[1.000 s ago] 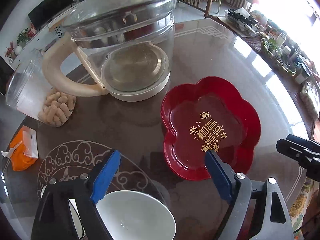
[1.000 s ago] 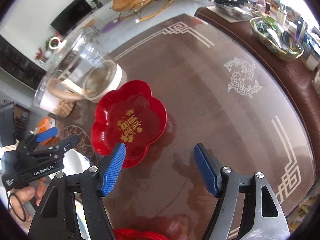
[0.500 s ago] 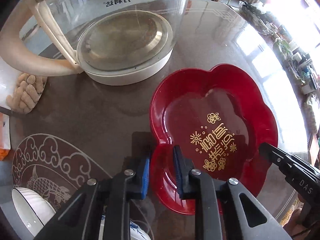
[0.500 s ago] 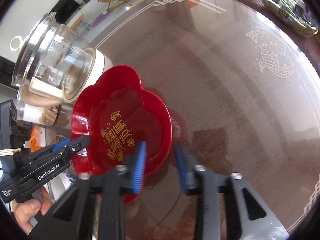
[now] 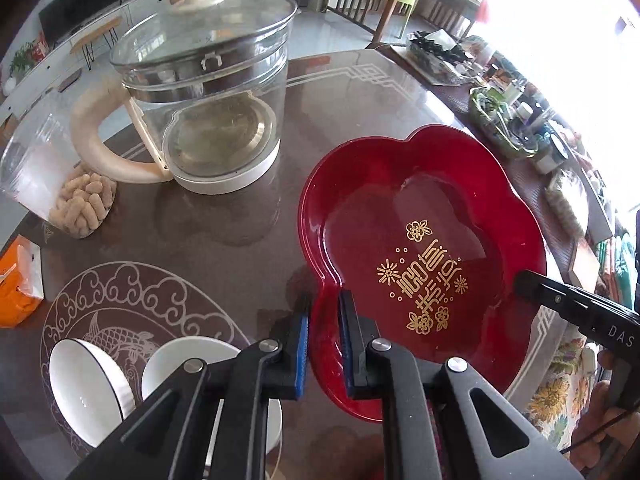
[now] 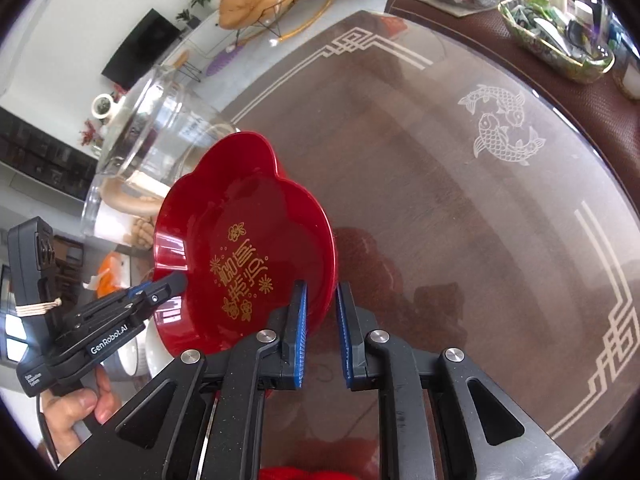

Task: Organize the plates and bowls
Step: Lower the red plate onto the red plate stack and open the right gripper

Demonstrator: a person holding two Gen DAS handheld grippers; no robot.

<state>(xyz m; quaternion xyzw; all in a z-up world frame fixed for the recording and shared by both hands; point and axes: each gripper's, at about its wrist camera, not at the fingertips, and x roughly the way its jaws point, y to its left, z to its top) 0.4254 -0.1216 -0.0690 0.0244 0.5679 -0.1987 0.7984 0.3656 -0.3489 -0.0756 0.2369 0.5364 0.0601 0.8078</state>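
A red flower-shaped plate with gold lettering is held above the glass table by both grippers. My left gripper is shut on its near-left rim. My right gripper is shut on the plate's right rim, and its black body shows at the right in the left wrist view. The plate is tilted in the right wrist view. Two white bowls sit on the table below the left gripper.
A glass kettle with a cream handle stands at the back left. A bag of snacks and an orange packet lie at the left. A cluttered side shelf runs along the right. Something red lies under the right gripper.
Both grippers went from open to shut on the red plate's rim. The plate has since come up off the table and tilted.
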